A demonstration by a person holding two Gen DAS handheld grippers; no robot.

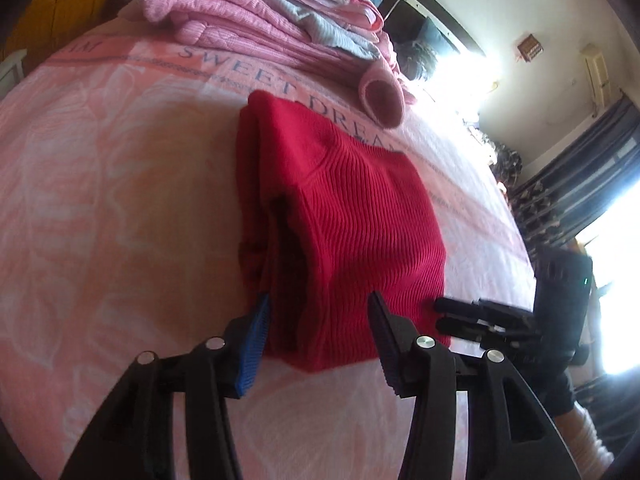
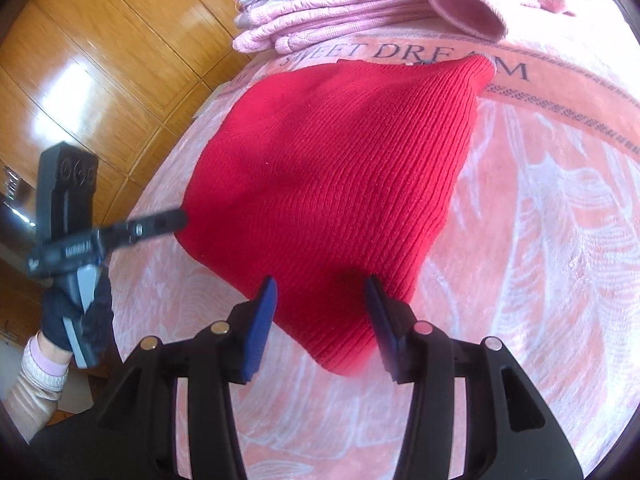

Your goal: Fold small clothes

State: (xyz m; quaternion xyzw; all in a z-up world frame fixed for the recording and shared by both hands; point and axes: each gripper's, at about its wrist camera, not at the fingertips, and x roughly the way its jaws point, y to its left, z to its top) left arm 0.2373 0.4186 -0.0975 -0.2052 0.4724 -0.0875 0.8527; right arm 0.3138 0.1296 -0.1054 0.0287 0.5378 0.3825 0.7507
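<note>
**Red knit folded, both grippers poised at its near edge**

The left gripper (image 1: 318,336) is hovering with its jaws spread wide, the blue-padded fingers (image 1: 253,344) straddling the near left corner of the red knit garment (image 1: 344,216) without pinching it. The right gripper (image 2: 320,320) is doing the same at the near right corner — jaws apart, nothing between the pads but the garment's edge lying below them. In the right wrist view the left gripper is showing from the side, its tip touching or just beside the garment's left edge; a gloved hand (image 2: 76,316) is gripping its handle.

The red knit is lying as a compact, layered rectangle on the pink bedspread (image 1: 100,160), its stacked folds showing along the left side. Beyond it, at the far end of the bed, a pile of pink and grey folded clothes (image 1: 272,20) is sitting, with a pink cuff (image 1: 380,96) drooping toward the red piece.

Judging by the tidy layers, the folding of this item is looking nearly or fully done. The next move is likely calling for both grippers to close on the near corners together — either for one last fold away from the person or to carry the bundle to the pile — keeping the layers from sliding apart.
</note>
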